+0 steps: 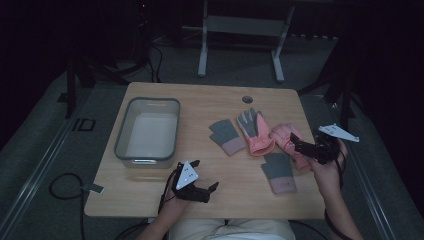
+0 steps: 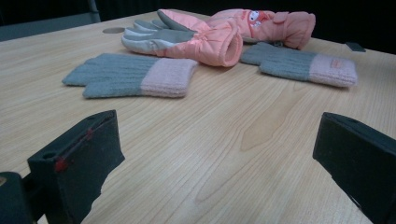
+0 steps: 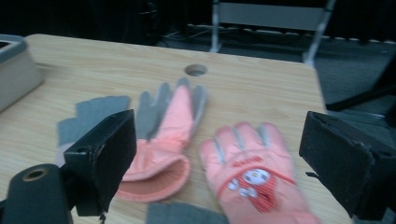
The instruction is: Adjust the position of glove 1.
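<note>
Two pink ski gloves lie mid-right on the wooden table: one (image 1: 256, 131) palm-side grey, the other (image 1: 287, 139) with a cartoon patch (image 3: 250, 179). A grey knit glove with a pink cuff (image 1: 227, 136) lies left of them, and a second knit glove (image 1: 280, 172) lies nearer the front. My right gripper (image 1: 298, 146) hovers open just above the right pink glove (image 3: 254, 170). Low at the table's front, my left gripper (image 1: 206, 186) stands open, facing the gloves (image 2: 135, 74) with nothing between its jaws.
An empty clear plastic bin (image 1: 148, 132) stands on the table's left half. A round cable hole (image 1: 247, 99) sits near the far edge. Bare wood (image 1: 225, 170) lies between the left gripper and the gloves. A metal frame stands on the floor beyond.
</note>
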A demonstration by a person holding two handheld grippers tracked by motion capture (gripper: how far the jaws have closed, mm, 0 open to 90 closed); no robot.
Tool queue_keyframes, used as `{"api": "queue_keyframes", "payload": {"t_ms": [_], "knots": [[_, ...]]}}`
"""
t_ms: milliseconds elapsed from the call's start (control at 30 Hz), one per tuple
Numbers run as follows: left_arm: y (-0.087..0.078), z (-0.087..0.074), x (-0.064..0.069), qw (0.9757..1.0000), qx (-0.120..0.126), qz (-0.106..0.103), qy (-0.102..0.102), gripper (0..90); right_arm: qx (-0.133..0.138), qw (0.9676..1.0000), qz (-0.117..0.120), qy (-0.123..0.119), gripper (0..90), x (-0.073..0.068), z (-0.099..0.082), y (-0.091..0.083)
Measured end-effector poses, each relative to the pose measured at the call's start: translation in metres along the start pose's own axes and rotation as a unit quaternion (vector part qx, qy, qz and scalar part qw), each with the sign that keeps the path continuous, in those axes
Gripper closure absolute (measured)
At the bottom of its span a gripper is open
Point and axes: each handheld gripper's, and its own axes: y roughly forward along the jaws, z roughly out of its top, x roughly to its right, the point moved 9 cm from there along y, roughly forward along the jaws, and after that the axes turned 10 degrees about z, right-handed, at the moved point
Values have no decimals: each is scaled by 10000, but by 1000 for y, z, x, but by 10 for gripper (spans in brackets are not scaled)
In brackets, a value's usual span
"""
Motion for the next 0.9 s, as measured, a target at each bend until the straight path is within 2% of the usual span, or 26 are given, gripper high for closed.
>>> {"api": "queue_keyframes", "payload": {"t_ms": [167, 233, 300, 467, 633, 800, 867, 900], "knots": [[0, 0, 0, 10000, 38, -17, -24, 7, -3, 9998, 206, -31, 139, -13, 3, 11], [0, 0, 0, 10000, 34, -21, 15, 7, -26, 9997, 219, -41, 150, -16, 4, 15], [0, 0, 1, 10000, 29, -17, 35, 7, 13, 9997, 243, -63, 219, -20, 7, 20], [0, 0, 0, 10000, 36, -28, -3, 7, -20, 9988, 430, -242, 278, -33, 13, 32], [-1, 0, 1, 10000, 45, -29, -1, 7, -113, 9962, 689, -525, 324, -50, 19, 47], [0, 0, 0, 10000, 45, -33, -16, 7, -308, 9931, 926, -646, 363, -63, 23, 64], [0, 0, 0, 10000, 45, -33, -16, 7, -331, 9927, 935, -679, 363, -65, 23, 67], [0, 0, 1, 10000, 40, -40, -8, 7, -402, 9908, 1041, -759, 381, -71, 23, 77]]}}
